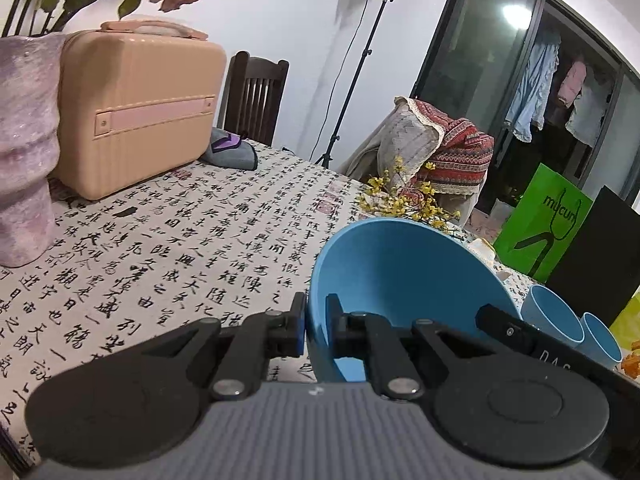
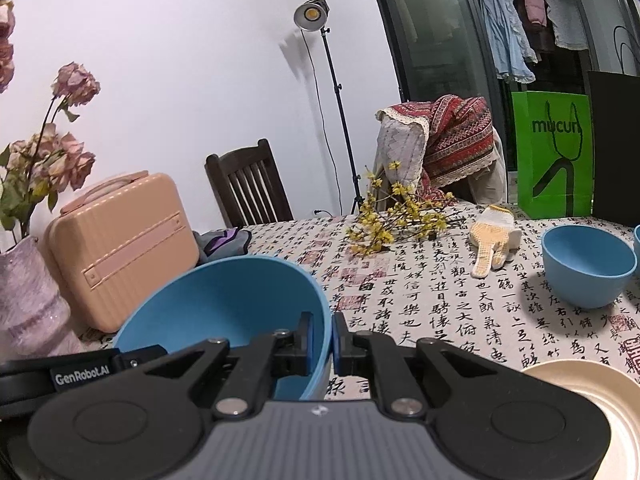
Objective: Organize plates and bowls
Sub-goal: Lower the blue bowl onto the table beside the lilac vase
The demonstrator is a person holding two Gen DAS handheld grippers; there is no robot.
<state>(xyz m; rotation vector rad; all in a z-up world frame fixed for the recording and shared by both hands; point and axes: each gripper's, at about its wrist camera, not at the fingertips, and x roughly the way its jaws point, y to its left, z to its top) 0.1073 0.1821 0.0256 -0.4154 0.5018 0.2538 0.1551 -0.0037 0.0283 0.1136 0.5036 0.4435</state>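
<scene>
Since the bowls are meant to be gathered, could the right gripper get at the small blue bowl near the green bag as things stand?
Probably not yet: the right gripper is shut on the rim of the large blue bowl, which the left gripper also clamps. The tablecloth towards the small blue bowl looks clear otherwise.

Big blue bowl (image 1: pixel 400 280): lower wall and base hidden behind the left gripper (image 1: pixel 316 330) body, so can't tell if it touches the tablecloth (image 1: pixel 180 240). Cream plate (image 2: pixel 592 400) cut off at right wrist view's bottom right corner, partly behind the right gripper (image 2: pixel 332 340). Second small blue bowl (image 2: pixel 637 240) clipped by the right edge, only a sliver. Orange stuff (image 1: pixel 632 356) at left view's right edge, too clipped to identify. Vase (image 1: pixel 24 152) cut off on the left. Grey-purple fabric item (image 2: pixel 224 240) half hidden behind the peach case (image 2: pixel 120 252).
</scene>
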